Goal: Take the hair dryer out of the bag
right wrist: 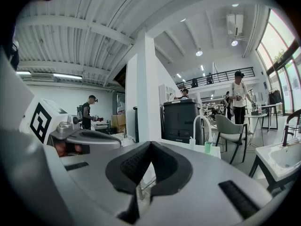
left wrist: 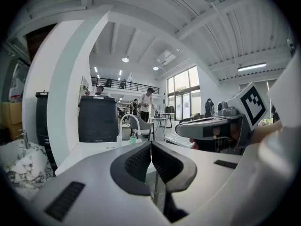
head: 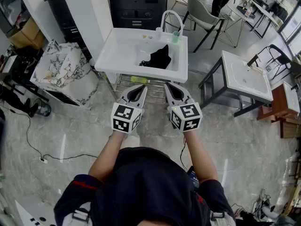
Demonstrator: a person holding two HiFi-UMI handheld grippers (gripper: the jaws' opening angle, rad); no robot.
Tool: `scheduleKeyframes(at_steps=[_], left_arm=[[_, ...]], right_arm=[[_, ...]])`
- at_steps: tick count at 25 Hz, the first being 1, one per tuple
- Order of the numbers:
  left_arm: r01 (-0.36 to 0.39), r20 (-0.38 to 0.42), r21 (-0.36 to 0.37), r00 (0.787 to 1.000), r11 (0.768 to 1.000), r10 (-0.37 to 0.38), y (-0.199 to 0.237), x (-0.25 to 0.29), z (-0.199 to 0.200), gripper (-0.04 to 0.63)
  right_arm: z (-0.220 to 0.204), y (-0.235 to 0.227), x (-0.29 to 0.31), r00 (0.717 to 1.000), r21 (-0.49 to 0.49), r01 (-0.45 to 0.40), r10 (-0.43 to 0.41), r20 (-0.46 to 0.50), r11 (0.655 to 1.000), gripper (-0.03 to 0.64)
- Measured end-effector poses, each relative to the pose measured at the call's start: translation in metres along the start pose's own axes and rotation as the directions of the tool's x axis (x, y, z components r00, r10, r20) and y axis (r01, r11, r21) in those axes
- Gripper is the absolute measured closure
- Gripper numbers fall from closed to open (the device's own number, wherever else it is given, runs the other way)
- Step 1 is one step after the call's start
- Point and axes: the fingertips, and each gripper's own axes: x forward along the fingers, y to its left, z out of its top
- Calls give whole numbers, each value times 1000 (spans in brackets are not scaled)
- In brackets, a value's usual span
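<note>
A black bag (head: 159, 58) lies crumpled in the basin of a white sink table (head: 117, 46) ahead of me. No hair dryer shows; the bag's inside is hidden. My left gripper (head: 142, 87) and right gripper (head: 168, 85) are held side by side over the floor, short of the sink's near edge, pointing toward it. Both are shut with nothing between the pads. In the left gripper view the left gripper (left wrist: 151, 144) has its jaws pressed together, and the right gripper's body (left wrist: 211, 126) shows beside it. The right gripper (right wrist: 150, 143) looks the same in its own view.
A curved faucet (head: 171, 18) and a green cup (head: 175, 36) stand at the sink's back edge. A black cabinet (head: 137, 4) is behind it. A marble-patterned block (head: 61, 69) stands left, a second sink table (head: 247, 76) right. A cable (head: 42, 159) crosses the floor.
</note>
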Motion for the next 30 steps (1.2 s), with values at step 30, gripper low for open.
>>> scheduleKeyframes(at_steps=[30], left_arm=[[0, -15, -29, 1000, 1000, 0, 44, 36, -5, 580]], right_arm=[[-15, -18, 57, 999, 26, -6, 7, -43, 1000, 583]])
